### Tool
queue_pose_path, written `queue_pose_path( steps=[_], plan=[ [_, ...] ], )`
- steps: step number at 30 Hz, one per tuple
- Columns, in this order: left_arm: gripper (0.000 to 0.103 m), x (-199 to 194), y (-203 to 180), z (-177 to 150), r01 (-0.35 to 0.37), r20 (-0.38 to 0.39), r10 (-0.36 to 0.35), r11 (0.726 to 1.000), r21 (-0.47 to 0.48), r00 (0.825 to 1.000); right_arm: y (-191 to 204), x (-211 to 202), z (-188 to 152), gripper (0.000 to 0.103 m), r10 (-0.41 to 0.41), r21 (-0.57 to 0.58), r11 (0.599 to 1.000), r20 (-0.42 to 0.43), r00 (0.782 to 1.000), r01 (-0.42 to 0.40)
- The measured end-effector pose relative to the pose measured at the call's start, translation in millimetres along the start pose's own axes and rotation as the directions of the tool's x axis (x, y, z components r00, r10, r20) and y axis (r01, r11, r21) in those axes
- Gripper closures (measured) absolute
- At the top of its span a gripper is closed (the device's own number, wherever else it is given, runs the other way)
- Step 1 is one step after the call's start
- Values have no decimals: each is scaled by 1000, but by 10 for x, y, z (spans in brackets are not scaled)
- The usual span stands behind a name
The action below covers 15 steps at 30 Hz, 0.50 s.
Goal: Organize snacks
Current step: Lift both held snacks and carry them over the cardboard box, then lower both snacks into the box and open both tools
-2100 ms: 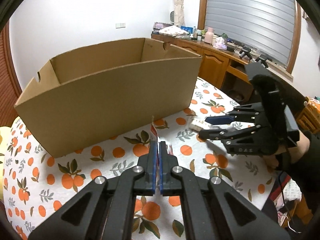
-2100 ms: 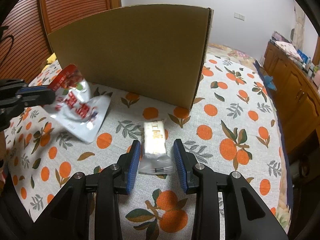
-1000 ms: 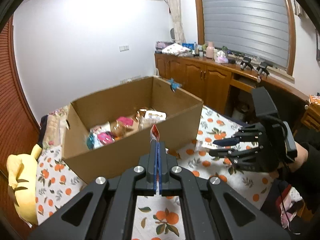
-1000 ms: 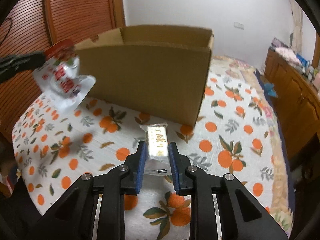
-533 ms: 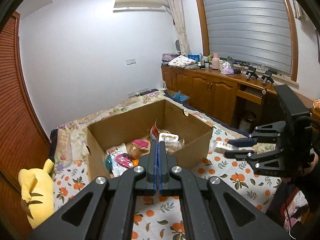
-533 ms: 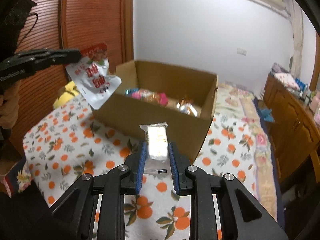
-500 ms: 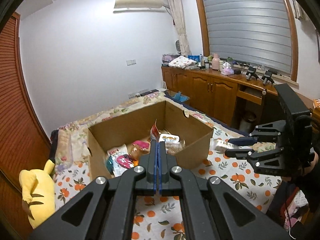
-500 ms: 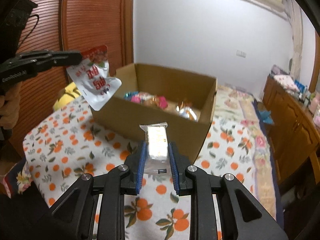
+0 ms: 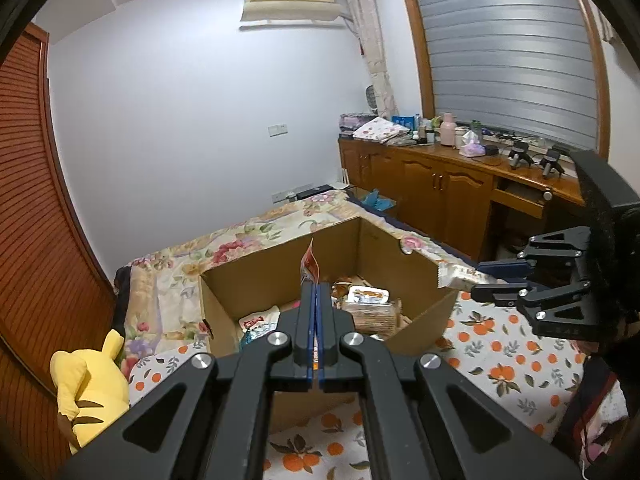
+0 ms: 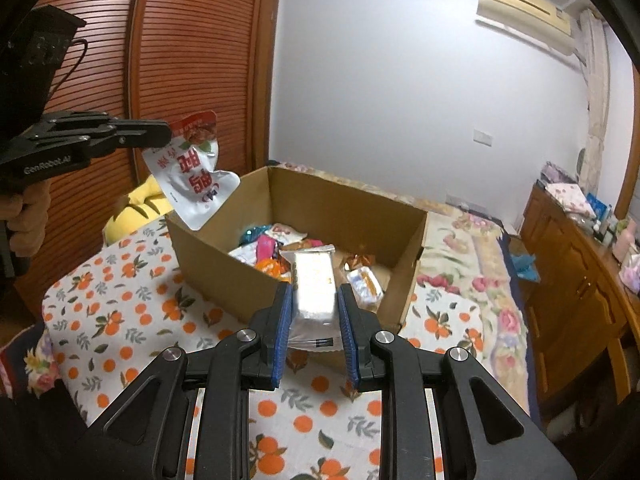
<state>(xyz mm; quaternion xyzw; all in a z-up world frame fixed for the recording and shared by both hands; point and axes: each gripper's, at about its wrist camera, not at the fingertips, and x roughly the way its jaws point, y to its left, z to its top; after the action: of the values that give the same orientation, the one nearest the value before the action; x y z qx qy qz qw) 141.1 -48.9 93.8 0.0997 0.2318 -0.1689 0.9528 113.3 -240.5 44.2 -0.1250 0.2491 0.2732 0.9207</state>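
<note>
Holding both snacks in the air, we see the left tool (image 10: 170, 136) clenched on a red-and-white pouch (image 10: 192, 168) and the right tool (image 10: 314, 320) gripping a pale wrapped bar (image 10: 314, 286), both near the open cardboard box (image 10: 208, 258) on the orange-print tabletop (image 10: 120, 304).

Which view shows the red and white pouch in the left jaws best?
The right wrist view: the red and white pouch hangs broadside from the left gripper, print visible. The left wrist view shows only its thin edge above the shut jaws.
</note>
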Motion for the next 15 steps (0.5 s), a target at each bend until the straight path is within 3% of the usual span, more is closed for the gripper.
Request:
queue_pose_path(
  steps=[15],
  plan=[
    [103,903,344,-207,-23,-134,16,998,-51,991,-137,685,259,81,35,-28,999,-59,998,-37]
  ],
)
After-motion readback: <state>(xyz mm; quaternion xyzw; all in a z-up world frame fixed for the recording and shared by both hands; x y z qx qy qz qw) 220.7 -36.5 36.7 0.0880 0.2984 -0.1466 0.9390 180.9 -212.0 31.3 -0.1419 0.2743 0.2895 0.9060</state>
